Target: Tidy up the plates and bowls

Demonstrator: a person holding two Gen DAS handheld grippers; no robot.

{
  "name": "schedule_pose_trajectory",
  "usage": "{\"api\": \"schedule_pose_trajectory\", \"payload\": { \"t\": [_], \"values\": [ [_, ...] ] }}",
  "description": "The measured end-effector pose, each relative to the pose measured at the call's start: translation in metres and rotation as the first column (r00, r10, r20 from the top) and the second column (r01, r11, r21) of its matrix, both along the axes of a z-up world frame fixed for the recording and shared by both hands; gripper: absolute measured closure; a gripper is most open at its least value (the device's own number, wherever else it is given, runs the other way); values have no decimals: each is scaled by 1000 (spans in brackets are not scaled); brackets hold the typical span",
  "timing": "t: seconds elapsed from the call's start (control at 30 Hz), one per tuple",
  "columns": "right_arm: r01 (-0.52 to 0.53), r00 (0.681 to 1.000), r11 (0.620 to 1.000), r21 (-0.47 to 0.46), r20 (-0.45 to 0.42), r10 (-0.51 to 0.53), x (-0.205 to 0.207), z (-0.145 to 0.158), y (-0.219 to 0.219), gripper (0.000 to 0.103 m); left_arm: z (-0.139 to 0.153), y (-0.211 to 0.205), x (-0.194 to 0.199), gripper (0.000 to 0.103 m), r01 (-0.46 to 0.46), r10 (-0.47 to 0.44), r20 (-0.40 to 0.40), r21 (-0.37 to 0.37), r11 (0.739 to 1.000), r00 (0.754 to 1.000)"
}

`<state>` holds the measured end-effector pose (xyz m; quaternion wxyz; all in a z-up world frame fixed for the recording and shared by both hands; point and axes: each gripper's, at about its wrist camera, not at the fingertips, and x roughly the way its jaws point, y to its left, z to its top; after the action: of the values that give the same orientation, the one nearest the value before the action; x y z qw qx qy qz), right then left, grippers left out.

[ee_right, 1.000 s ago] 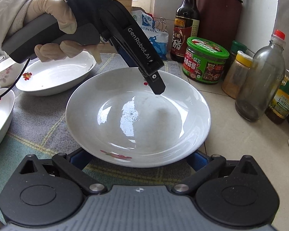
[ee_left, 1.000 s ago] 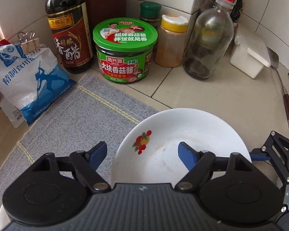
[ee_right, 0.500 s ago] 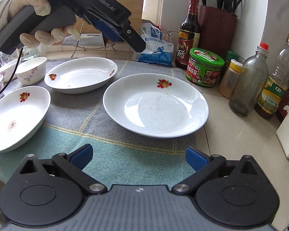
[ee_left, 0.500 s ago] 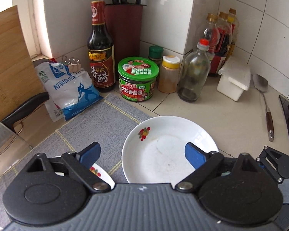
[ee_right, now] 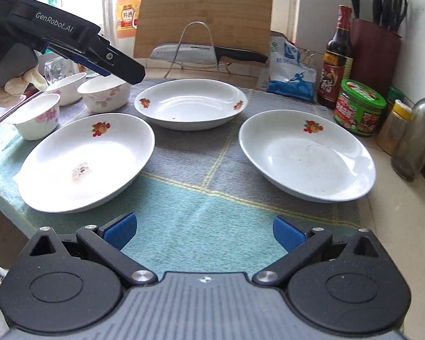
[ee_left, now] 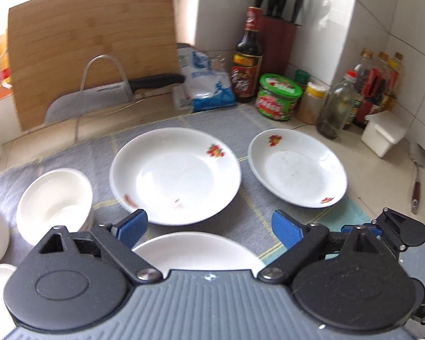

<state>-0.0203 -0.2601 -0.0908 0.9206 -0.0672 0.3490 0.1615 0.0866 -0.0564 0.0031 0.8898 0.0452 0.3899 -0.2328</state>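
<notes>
Right wrist view: three white plates sit upright, open side up, on a grey-green mat (ee_right: pixel 201 198) on the surface. Round as they are, they have no long axis, but the fruit prints give a facing. The left plate (ee_right: pixel 87 161) carries its print at the far rim. The far plate (ee_right: pixel 191 103) has one print at its left rim and one at its right. The right plate (ee_right: pixel 306 154) shows its print at the far rim, and its right edge hangs off the mat onto the tiled surface (ee_right: pixel 388 226). All three lie apart, none stacked. Three small bowls (ee_right: pixel 103 92) with pink flowers stand upright at the far left, close together. The right tool (ee_right: pixel 204 231) hovers above the near mat, its blue pads spread wide with only cloth between them. The left tool (ee_right: pixel 127 70), in a gloved hand (ee_right: pixel 17 85), hangs above the bowls; from this side its spread cannot be judged.

Left wrist view: the left tool (ee_left: pixel 209 225) has its pads wide apart, gripping nothing, above the gap between a middle plate (ee_left: pixel 175 175) and a near plate (ee_left: pixel 198 250). A bowl (ee_left: pixel 55 195) stands to the left.
</notes>
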Motion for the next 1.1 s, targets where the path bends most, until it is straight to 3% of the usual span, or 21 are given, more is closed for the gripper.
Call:
{"api": "schedule_pose_trajectory", "payload": {
  "t": [0.17,0.53,0.87,1.1],
  "values": [
    [-109,994,994,-3,-28,109,2,-8,28,0,-11,32,-16,9,-107,107,-24,-2,994,994],
    [-258,965,966,-29,-58,256,-1,-22,69,0,-13,63,-25,9,-159,158,-30,-20,987,987],
    [-328,945,945,-19,-31,327,5,-24,84,0,-12,66,-17,8,-137,137,-29,11,991,990],
    [-330,943,944,10,44,329,-2,-32,76,0,-16,63,-11,8,-63,64,-23,24,998,998]
  ]
}}
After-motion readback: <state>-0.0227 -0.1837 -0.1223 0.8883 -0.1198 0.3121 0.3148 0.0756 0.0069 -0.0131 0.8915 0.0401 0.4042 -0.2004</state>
